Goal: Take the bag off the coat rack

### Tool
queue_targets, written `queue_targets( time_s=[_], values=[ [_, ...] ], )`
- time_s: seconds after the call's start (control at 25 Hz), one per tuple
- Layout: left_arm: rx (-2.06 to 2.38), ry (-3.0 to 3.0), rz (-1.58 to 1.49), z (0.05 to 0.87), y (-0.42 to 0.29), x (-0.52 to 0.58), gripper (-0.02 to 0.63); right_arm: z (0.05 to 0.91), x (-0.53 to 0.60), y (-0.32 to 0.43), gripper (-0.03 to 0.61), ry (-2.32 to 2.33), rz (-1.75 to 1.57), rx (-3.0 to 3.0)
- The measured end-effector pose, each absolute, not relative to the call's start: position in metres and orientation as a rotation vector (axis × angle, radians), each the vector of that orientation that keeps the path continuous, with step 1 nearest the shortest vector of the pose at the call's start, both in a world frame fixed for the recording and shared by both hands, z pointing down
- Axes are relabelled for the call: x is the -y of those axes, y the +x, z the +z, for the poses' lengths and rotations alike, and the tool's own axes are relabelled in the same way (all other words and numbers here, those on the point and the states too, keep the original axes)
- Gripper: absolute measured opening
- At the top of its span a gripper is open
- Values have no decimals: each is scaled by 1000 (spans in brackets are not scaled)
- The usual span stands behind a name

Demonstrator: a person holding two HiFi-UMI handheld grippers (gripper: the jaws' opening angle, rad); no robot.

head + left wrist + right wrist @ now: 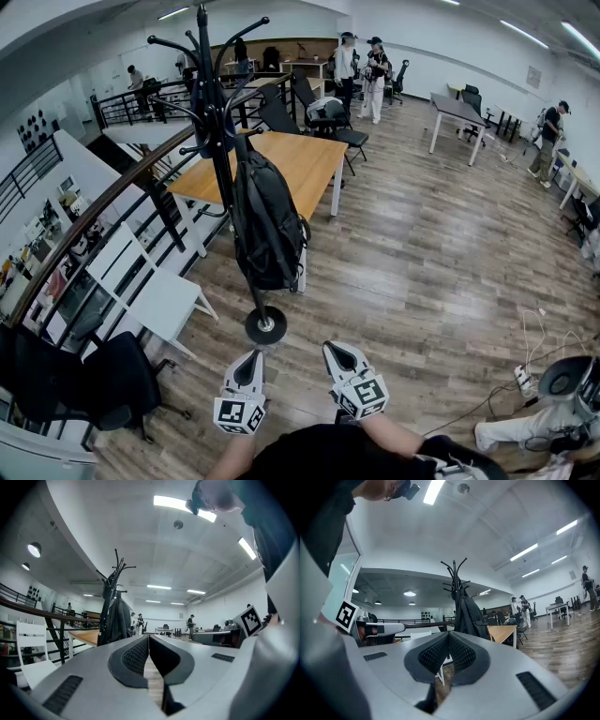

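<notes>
Bag (267, 220) hangs on coat rack (217, 112) | left gripper (252, 356), right gripper (332, 349): together, well short | floor (422, 281) between

Bag (267, 220) on coat rack (212, 103), table (302, 159) behind, chair (155, 292) to L

Wooden table (295, 159), white chair (169, 300), stair railing (98, 214), two people (376, 70) standing far off, grey desk (457, 110)

The bag (267, 225) hides part of the coat rack (214, 112).
</notes>
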State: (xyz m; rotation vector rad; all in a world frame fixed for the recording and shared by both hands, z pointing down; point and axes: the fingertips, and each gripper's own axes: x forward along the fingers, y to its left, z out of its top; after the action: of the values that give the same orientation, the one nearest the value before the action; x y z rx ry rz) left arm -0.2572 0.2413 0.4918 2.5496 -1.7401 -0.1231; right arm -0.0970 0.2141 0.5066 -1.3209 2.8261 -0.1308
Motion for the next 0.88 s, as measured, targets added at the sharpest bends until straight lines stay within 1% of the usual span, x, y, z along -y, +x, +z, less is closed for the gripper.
queue_targets(
  time_s=[0.88],
  values=[
    [1634, 2552, -114, 506, -240, -253, 17, 522, -233, -87, 32, -1309, -245, -2826]
  ],
)
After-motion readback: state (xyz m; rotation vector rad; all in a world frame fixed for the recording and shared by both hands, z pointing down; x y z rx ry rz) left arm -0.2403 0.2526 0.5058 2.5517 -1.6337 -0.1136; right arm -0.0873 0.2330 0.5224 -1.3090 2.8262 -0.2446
